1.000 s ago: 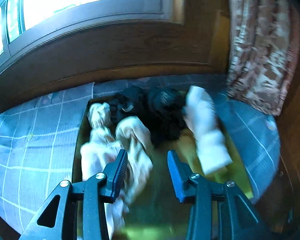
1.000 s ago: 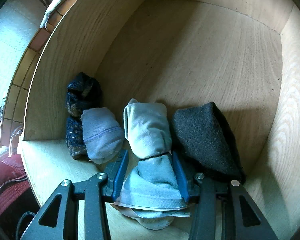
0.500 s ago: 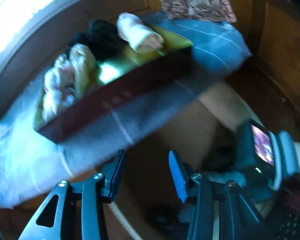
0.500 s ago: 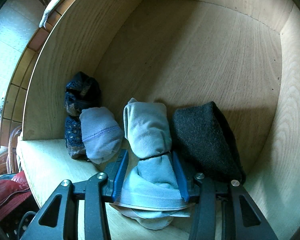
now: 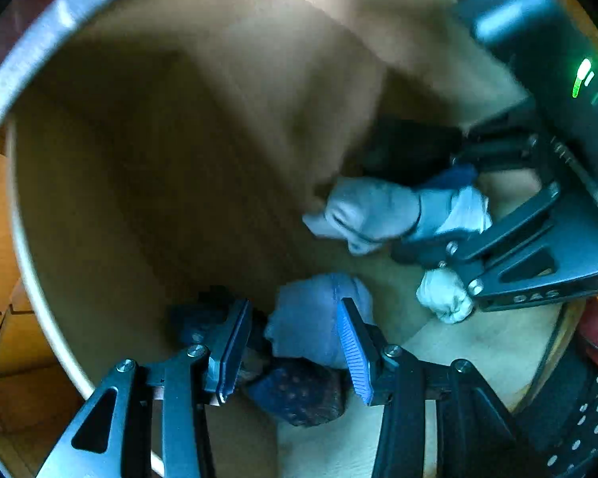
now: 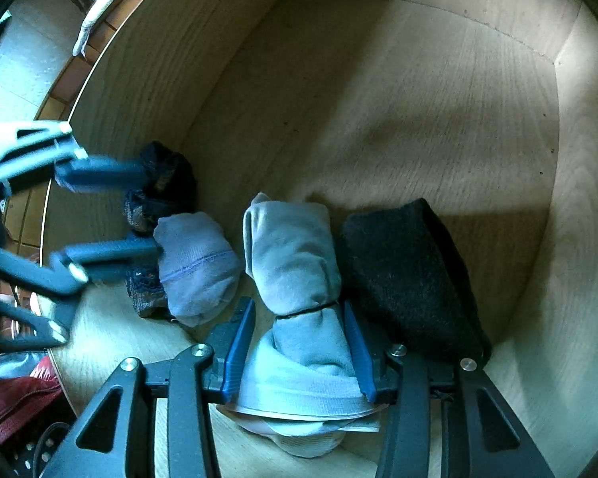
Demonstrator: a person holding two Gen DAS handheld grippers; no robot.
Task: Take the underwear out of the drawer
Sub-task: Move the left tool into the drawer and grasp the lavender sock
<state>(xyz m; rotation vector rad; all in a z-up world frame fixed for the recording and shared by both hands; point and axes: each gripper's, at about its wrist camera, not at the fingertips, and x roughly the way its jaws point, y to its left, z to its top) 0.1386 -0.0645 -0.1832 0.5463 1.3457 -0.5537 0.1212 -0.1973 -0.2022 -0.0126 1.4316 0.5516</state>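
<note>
Several rolled underwear pieces lie in the wooden drawer (image 6: 418,79). My right gripper (image 6: 299,342) is shut on the light blue roll (image 6: 295,263), its pads pinching the roll's tied waist. The left wrist view shows that same right gripper (image 5: 430,211) at the right, with the light blue roll (image 5: 370,215) in it. My left gripper (image 5: 295,350) points down into the drawer, open, over the lavender roll (image 5: 311,330) and the dark patterned roll (image 5: 299,394). In the right wrist view the left gripper (image 6: 149,209) comes in from the left, straddling the dark patterned roll (image 6: 159,191) beside the lavender roll (image 6: 195,267).
A dark grey roll (image 6: 406,275) lies against the right side of the light blue one. The drawer's far half is bare wood, walled on three sides. Outside the drawer's near left corner are red fabric (image 6: 16,402) and a tiled floor (image 6: 20,67).
My left gripper has swung away from the tray of rolled clothes by the window and come down into the drawer, over the left-hand rolls. The right gripper has kept still on the light blue roll.
</note>
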